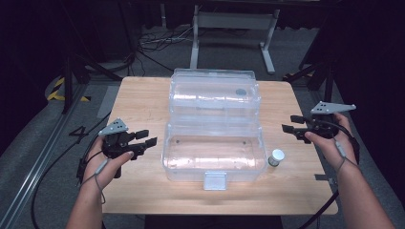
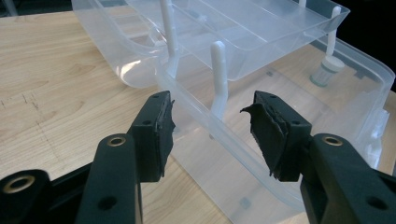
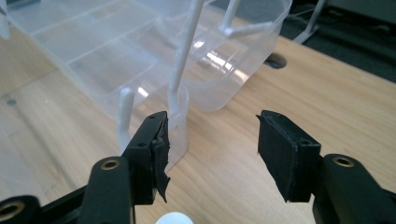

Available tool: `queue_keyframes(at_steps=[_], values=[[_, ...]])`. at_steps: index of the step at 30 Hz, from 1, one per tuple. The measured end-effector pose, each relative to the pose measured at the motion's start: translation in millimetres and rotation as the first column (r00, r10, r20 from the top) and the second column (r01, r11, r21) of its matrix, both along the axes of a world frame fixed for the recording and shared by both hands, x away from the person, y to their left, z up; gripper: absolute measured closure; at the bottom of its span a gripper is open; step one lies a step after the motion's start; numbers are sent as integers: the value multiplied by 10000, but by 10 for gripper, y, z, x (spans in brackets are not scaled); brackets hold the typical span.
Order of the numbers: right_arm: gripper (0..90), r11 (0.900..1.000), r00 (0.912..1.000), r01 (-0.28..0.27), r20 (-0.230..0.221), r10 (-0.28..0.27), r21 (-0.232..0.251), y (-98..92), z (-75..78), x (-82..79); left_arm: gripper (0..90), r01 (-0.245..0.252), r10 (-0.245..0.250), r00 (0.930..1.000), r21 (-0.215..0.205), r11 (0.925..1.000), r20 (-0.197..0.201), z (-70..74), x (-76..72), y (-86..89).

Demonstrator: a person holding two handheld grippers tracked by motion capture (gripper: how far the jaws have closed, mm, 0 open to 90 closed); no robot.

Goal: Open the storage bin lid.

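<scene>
A clear plastic box [image 1: 213,160] stands open at the middle of the wooden table [image 1: 143,100], its tray and lid [image 1: 215,93] swung back on thin white arms [image 2: 219,74]. A small white-capped bottle [image 1: 276,156] stands on the table beside the box's right front corner; it shows through the box walls as the bottle [image 2: 327,71], and its cap [image 3: 175,218] lies just below my right jaws. My left gripper [image 1: 147,138] is open just left of the box and points at its wall [image 2: 219,158]. My right gripper [image 1: 288,123] is open right of the box, holding nothing.
The table ends close behind both hands at the left, right and front edges. Beyond its far edge are a white desk frame [image 1: 234,28] and cables [image 1: 157,43] on the grey floor. A dark round hole [image 3: 275,59] sits in the tabletop near the tray.
</scene>
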State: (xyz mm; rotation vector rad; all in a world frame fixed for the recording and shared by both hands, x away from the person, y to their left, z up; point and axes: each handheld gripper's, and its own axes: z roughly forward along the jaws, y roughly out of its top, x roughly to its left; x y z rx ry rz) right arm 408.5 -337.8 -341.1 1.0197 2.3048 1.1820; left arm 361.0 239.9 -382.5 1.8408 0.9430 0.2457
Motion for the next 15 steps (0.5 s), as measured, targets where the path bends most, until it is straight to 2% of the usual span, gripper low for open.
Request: queue_keyframes(at_steps=[9,15], values=[[430,9971,9965,-471,-713,428,-594,60,-68,33,481,-69,69,10000,-52,10000,-51,-19,-20,19],[439,9878,9905,-901,-1147,756,-1274,88,-110,56,475,-113,112,9999,-136,9998,-98,-17,-32,40]])
